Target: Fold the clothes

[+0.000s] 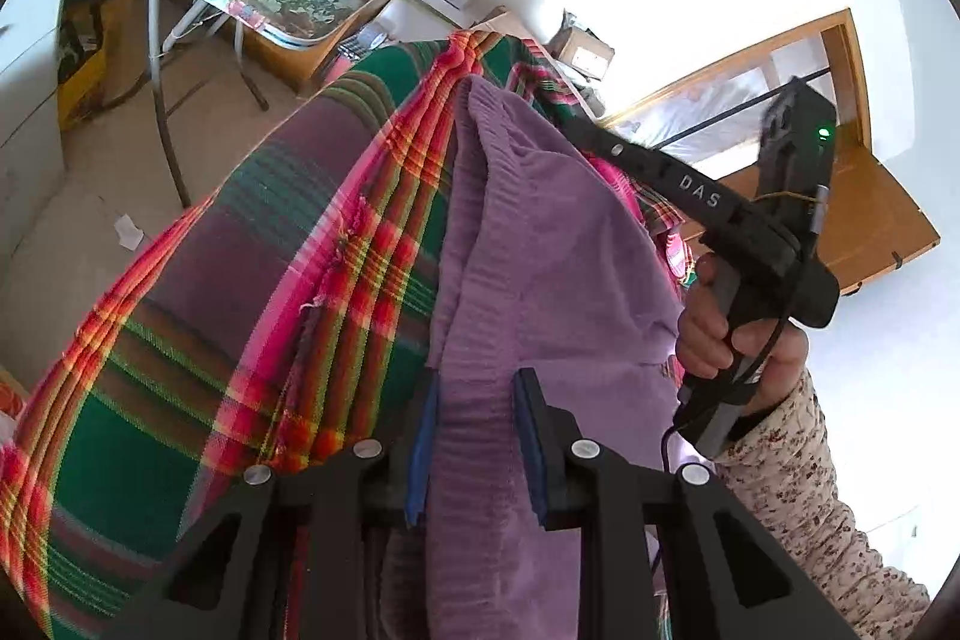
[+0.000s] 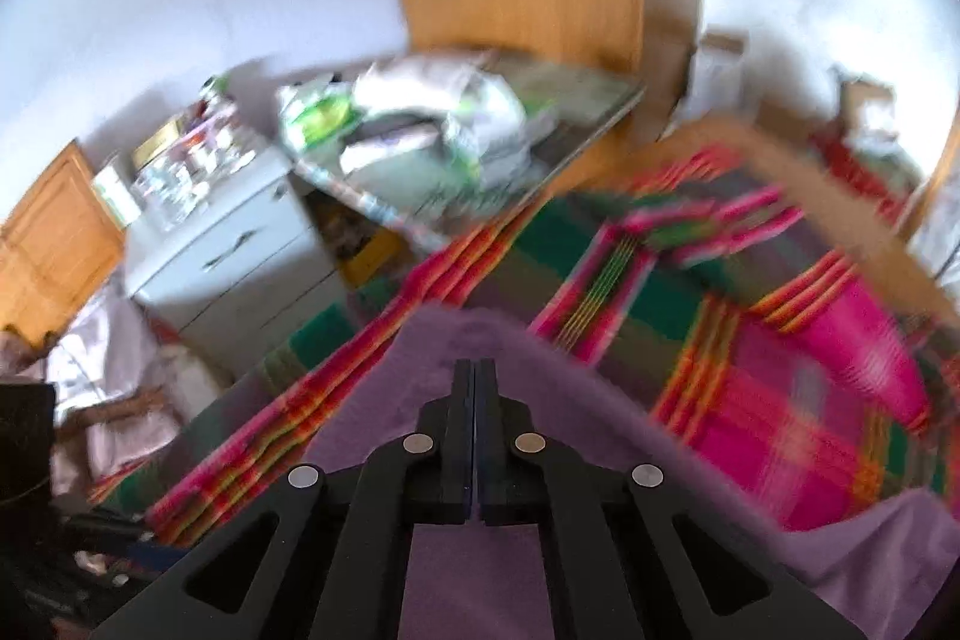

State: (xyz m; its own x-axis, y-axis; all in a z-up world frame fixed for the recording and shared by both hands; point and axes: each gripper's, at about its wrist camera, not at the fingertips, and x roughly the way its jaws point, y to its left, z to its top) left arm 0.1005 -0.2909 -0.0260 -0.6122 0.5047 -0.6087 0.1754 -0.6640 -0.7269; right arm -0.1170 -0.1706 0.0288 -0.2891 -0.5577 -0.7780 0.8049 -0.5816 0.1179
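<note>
Hand-held grippers clamped on purple garment

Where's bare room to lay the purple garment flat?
Free: the plaid bedspread, from the purple garment out to its rumpled fold and the pink patch on the right. Crowded: the folding table, heaped with bags, and the white cabinet top, full of clutter.
</note>
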